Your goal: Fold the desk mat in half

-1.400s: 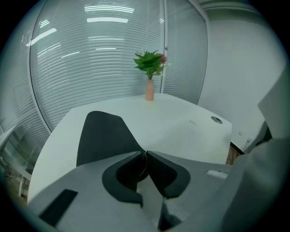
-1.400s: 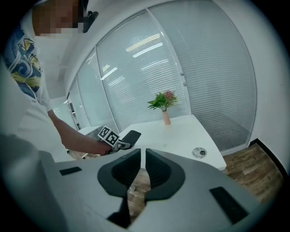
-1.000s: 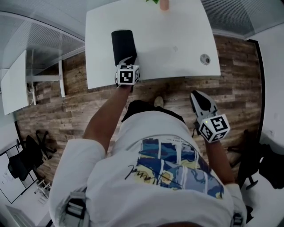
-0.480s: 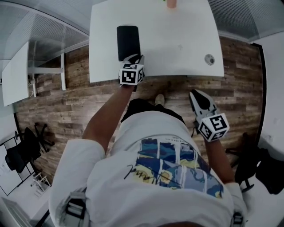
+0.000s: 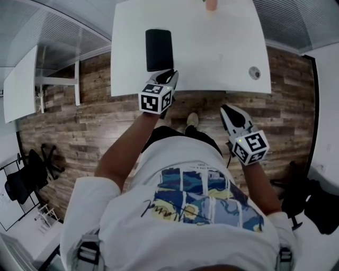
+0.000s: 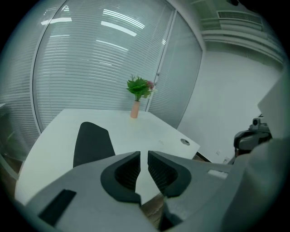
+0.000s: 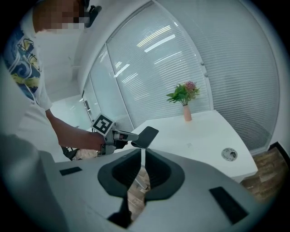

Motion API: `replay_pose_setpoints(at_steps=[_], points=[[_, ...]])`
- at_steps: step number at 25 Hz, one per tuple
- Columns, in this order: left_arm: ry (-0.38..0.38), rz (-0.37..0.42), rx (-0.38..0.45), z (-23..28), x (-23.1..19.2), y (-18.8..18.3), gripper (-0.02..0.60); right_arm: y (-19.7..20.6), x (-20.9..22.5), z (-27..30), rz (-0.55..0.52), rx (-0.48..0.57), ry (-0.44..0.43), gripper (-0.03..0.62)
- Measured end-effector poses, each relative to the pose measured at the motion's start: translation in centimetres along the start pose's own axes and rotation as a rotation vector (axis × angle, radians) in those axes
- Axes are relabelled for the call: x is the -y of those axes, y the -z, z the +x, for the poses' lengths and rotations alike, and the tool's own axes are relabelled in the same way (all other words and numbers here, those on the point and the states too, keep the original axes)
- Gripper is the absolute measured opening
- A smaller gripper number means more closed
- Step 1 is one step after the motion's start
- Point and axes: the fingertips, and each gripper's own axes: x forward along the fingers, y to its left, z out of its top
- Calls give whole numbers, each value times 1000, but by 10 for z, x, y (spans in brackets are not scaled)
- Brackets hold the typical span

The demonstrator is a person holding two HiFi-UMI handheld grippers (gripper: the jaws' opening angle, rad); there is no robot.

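The desk mat (image 5: 159,49) lies flat on the white surface (image 5: 212,53), the left tool (image 5: 169,75) narrowly open and empty at its near end, the right tool (image 5: 226,109) closed and idle; a one-sided lift may fold it crooked.

The head view's top edge is cutting off the vase (image 5: 211,5), so only its base is showing, and the far side of the desk (image 5: 212,47) is running out of frame with it. The left gripper (image 5: 170,75) is overlapping the near right corner of the desk mat (image 5: 159,48). In the left gripper view, its grey body is hiding the mat's near end. In the right gripper view, any contact between those jaw tips and the mat is proving too small to tell. The person's torso (image 5: 185,201) is covering much of the floor (image 5: 79,132).
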Motion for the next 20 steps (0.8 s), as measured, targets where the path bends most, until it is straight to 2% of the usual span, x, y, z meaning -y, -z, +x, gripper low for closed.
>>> replay_pose_setpoints(at_steps=[10, 15, 20], points=[[167, 39, 21, -110, 13, 3, 35, -13, -75, 36, -69, -2, -44, 21], [229, 68, 47, -177, 11, 9, 9, -13, -123, 45, -100, 3, -46, 17], [280, 56, 61, -238, 2, 24, 3, -8, -168, 49, -111, 3, -29, 12]])
